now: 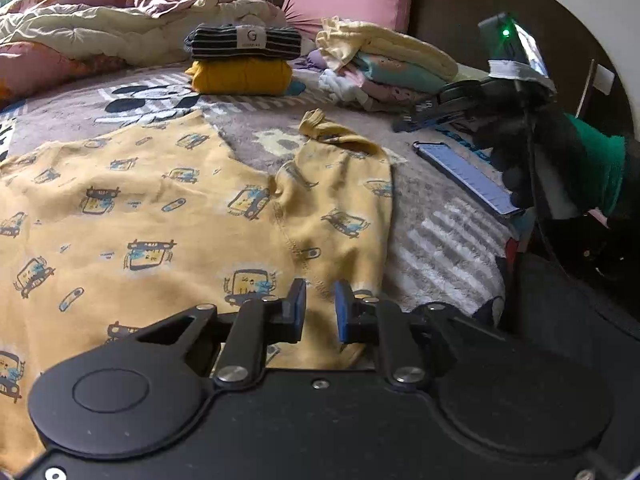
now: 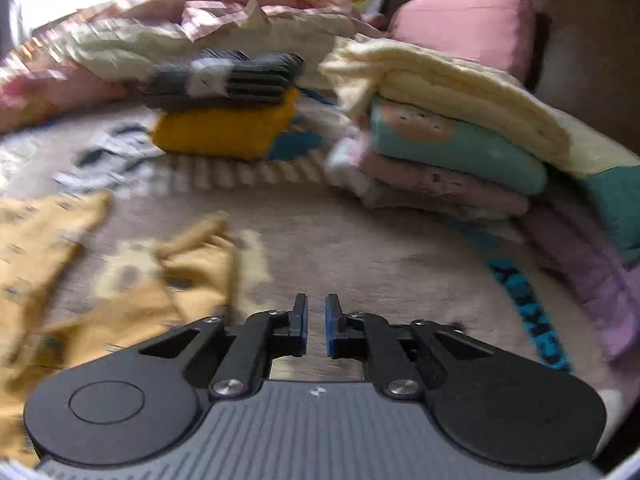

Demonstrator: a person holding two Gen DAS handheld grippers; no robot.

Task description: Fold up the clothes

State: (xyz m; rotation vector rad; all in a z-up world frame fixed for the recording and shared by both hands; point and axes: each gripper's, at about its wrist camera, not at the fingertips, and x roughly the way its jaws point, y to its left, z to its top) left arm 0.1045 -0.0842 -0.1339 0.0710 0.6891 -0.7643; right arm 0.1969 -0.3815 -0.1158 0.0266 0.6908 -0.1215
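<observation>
Bedding covered the bed (image 1: 440,248) in the left view, where a yellow shirt (image 1: 160,216) lay spread; the left gripper (image 1: 320,312) hovered at its hem, jaws slightly apart, pinching nothing. Right view: the right gripper (image 2: 316,326) hung over bare blanket (image 2: 360,256) beside the shirt's sleeve (image 2: 196,256), jaws narrowly parted and empty.

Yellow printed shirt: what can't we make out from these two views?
- Yellow printed shirt: near hem hidden by the left tool body; left side cut off by the frame edge.
- Right wrist view: motion blur smears the shirt's print.
- Striped garment: label text too small.

Shirt (image 1: 160,216) lies spread before two folded stacks (image 1: 244,60) on the bed (image 1: 440,248).
</observation>
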